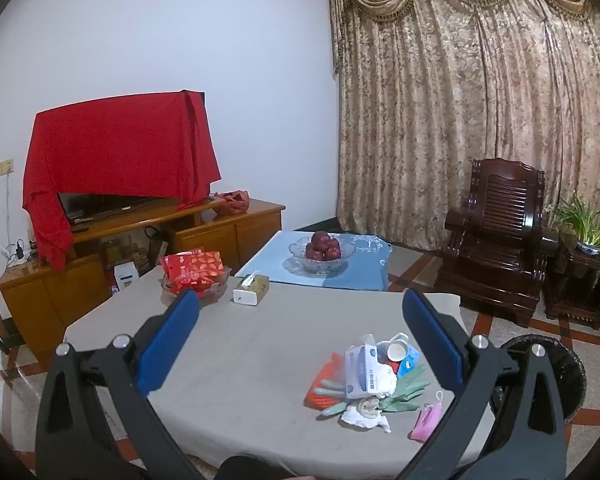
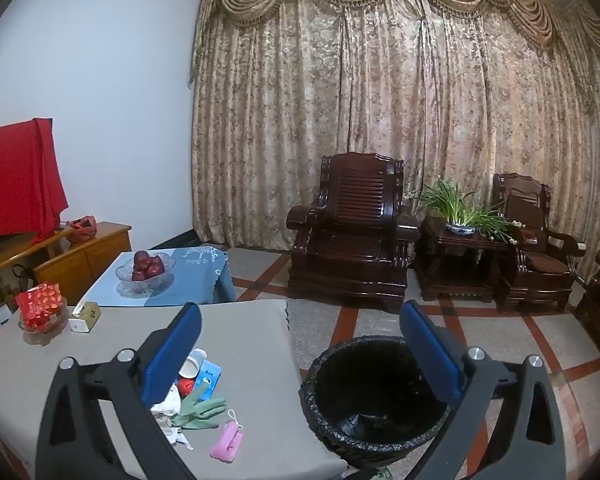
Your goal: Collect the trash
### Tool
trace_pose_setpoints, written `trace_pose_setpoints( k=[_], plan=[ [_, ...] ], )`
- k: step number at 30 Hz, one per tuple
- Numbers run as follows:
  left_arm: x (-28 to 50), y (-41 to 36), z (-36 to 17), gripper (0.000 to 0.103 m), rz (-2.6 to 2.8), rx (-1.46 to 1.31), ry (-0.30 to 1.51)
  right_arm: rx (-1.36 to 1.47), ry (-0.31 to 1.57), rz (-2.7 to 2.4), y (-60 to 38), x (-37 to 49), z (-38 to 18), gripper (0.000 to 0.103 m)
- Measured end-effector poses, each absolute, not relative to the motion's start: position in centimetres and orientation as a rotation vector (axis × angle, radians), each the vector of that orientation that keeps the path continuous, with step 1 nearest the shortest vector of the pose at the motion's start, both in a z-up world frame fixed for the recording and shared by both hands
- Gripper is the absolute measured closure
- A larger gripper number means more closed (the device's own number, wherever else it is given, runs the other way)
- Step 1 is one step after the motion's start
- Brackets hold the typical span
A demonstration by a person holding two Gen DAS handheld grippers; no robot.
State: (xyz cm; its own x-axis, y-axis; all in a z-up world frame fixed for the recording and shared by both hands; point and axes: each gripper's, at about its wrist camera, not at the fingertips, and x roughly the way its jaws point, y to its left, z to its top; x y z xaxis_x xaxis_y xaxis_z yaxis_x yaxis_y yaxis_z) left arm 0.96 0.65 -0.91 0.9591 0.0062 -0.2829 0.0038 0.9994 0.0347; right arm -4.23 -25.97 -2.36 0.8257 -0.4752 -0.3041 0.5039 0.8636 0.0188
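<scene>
Both grippers released, blue fingers (image 1: 168, 344) spread wide, nothing held. Left gripper (image 1: 300, 344) hangs over the grey cloth-covered tabletop (image 1: 240, 344); right gripper (image 2: 300, 352) over the black-lined round bin (image 2: 374, 396) just beside it. Trash pile: pink face mask (image 1: 426, 420) nearest, green rubber glove (image 1: 406, 390), white-blue carton (image 1: 362, 368), paper cup (image 1: 396, 350). Suggest taking the mask first, pinching its middle, since it lies clear of the heap.

White-and-blue carton (image 1: 362, 372) on the desk (image 1: 240, 344): blue printed characters along its side, too small to read. Red packet (image 1: 192, 268) in a glass dish: white markings, illegible. Blue packet (image 2: 206, 376): small characters, unreadable. No legible text elsewhere.
</scene>
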Motion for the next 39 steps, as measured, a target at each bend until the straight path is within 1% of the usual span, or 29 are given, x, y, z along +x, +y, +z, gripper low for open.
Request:
trace_pose_setpoints(
  k=[17,39],
  plan=[
    [2.0,1.4,-2.2,0.004,0.003,0.035,0.287,0.104,0.297,-0.517,-26.1,-3.6,-2.5,0.006],
    [1.3,1.2,-1.1,0.004,0.006,0.036,0.286,0.106,0.298,-0.514,-25.6,-3.2,-2.4,0.006]
  ],
)
